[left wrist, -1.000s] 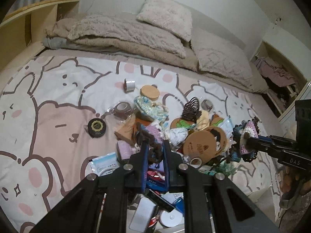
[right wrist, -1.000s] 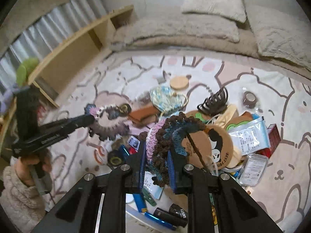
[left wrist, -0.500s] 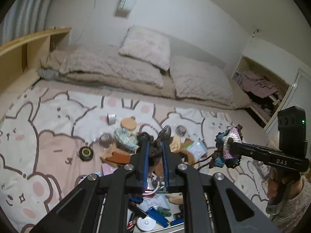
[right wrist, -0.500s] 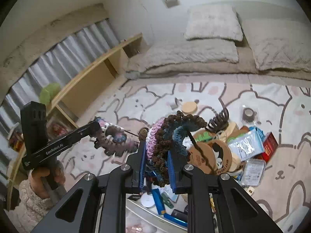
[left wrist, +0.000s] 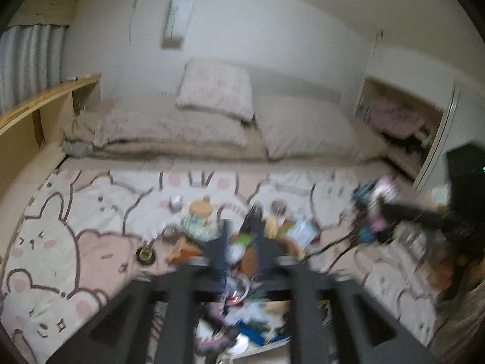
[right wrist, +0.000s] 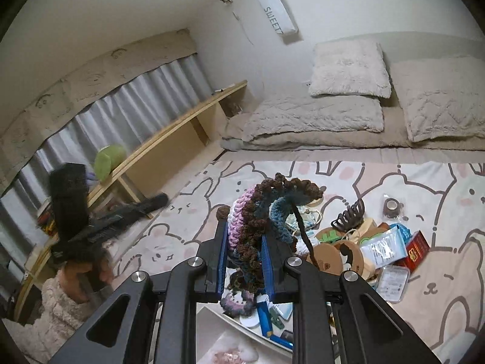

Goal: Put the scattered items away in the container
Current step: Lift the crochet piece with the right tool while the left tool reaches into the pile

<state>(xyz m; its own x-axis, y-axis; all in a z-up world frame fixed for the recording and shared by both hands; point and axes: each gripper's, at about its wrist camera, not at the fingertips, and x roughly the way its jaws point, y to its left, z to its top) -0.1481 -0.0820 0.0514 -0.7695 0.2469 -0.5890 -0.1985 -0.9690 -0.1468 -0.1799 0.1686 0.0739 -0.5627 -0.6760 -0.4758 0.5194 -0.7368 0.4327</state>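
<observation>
Above the bed [right wrist: 394,182], the right claw [right wrist: 244,251] is clamped on a crocheted piece [right wrist: 260,212] of brown, pink and blue yarn, held over the white container [right wrist: 242,333] at the near edge. The left claw [left wrist: 239,242] is blurred; its fingers stand apart with nothing visibly between them. Scattered items [right wrist: 363,242] lie piled on the bear-print sheet right of the right claw, a black hair clip [right wrist: 348,215] at the far side.

A ruffled crochet piece [right wrist: 257,221], brown, pink and teal, hangs upright, clamped between gripper fingers above a white tray [right wrist: 242,321]. Scattered items [right wrist: 363,242] lie heaped on the bedsheet beside the tray.
</observation>
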